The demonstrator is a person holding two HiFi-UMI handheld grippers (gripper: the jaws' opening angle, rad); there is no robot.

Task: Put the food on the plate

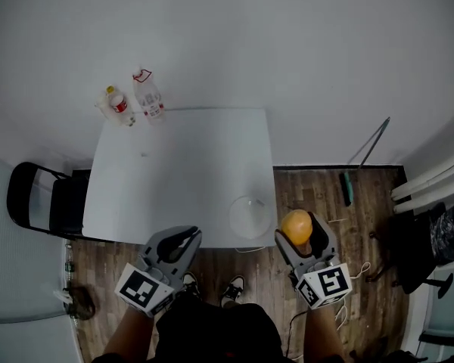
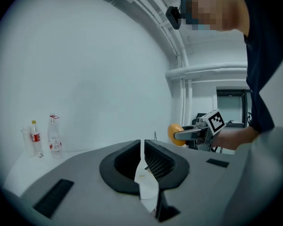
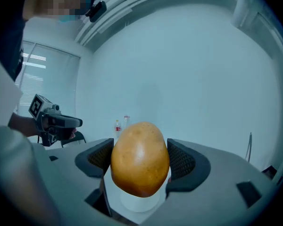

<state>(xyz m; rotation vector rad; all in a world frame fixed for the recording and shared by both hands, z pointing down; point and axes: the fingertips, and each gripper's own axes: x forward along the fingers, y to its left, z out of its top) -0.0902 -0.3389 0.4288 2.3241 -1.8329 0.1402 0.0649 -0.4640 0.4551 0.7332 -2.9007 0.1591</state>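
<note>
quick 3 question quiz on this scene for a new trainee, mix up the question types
1. Multiple choice: the right gripper is holding
a) a metal spoon
b) a rounded orange-yellow food item
c) nothing
2. True or false: the clear round plate near the front edge of the white table already has food on it.
3. Fill in: the left gripper has its jaws ___, with nothing between them.

Key: 1 b; 2 false, the plate is empty; 3 together.
</note>
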